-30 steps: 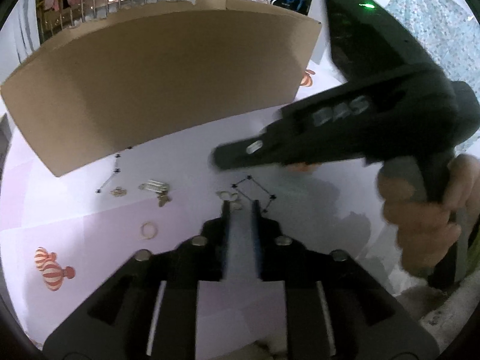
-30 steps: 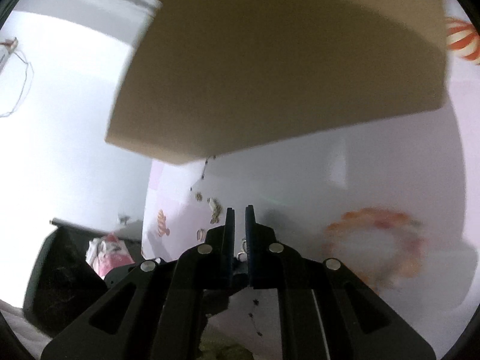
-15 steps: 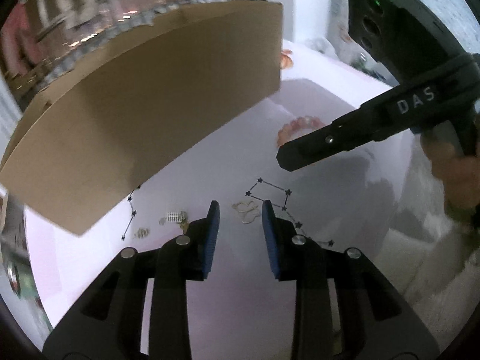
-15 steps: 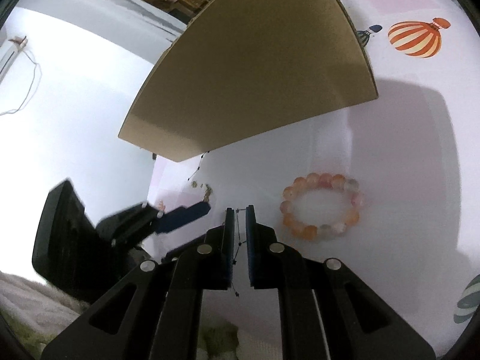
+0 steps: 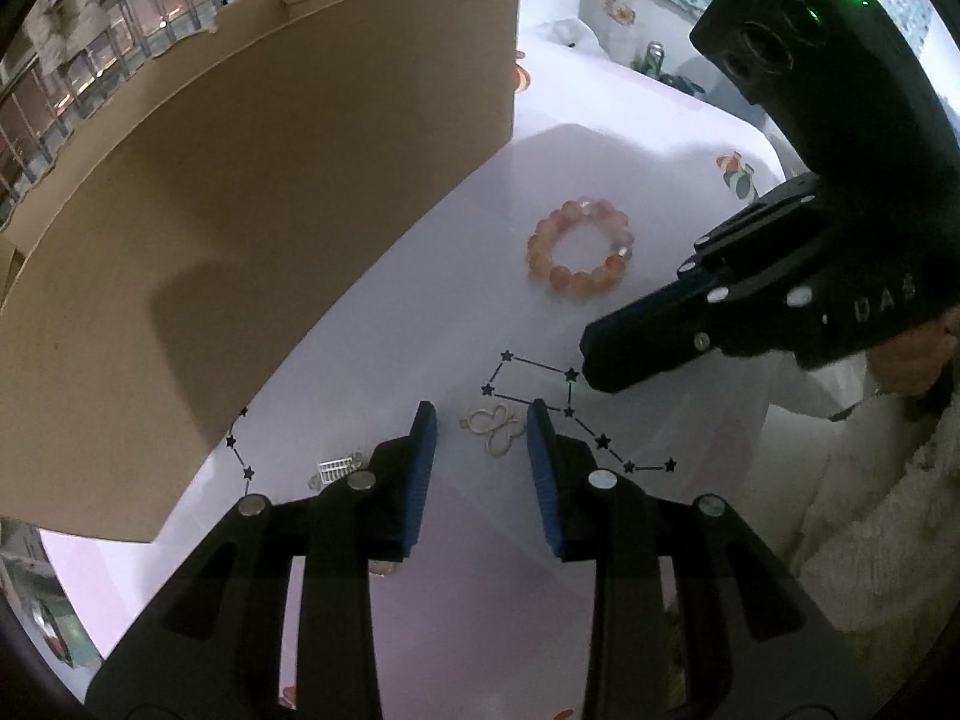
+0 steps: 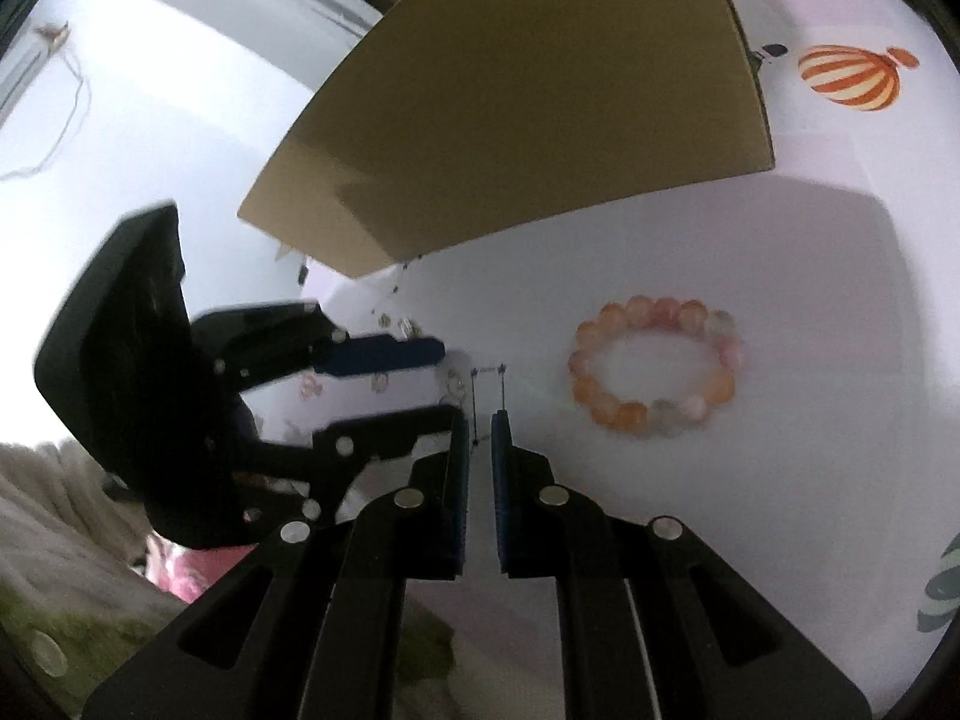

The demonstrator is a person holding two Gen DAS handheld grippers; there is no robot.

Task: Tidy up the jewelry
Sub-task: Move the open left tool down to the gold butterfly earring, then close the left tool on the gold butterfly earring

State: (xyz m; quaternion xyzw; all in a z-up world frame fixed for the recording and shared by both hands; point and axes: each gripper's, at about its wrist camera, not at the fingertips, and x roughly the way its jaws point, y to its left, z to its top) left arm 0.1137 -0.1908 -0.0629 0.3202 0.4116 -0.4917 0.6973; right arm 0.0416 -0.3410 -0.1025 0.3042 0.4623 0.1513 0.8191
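My left gripper [image 5: 478,420] is open, with a gold clover-shaped piece [image 5: 493,429] on the white cloth between its fingertips. A small silver charm [image 5: 336,471] lies just left of it. An orange bead bracelet [image 5: 579,257] lies further ahead; it also shows in the right wrist view [image 6: 657,366]. My right gripper [image 6: 480,423] is shut and empty, left of the bracelet, and appears in the left wrist view [image 5: 606,366] at the right. My left gripper [image 6: 432,381] shows in the right wrist view.
A large brown cardboard box [image 5: 240,210] stands at the back left, also in the right wrist view [image 6: 528,102]. The white tablecloth [image 5: 600,150] has printed star lines [image 5: 540,384] and balloon prints [image 6: 849,75].
My left gripper has opened wider and moved forward around the gold piece. My right gripper has drawn back right, still shut; the bracelet has come into view.
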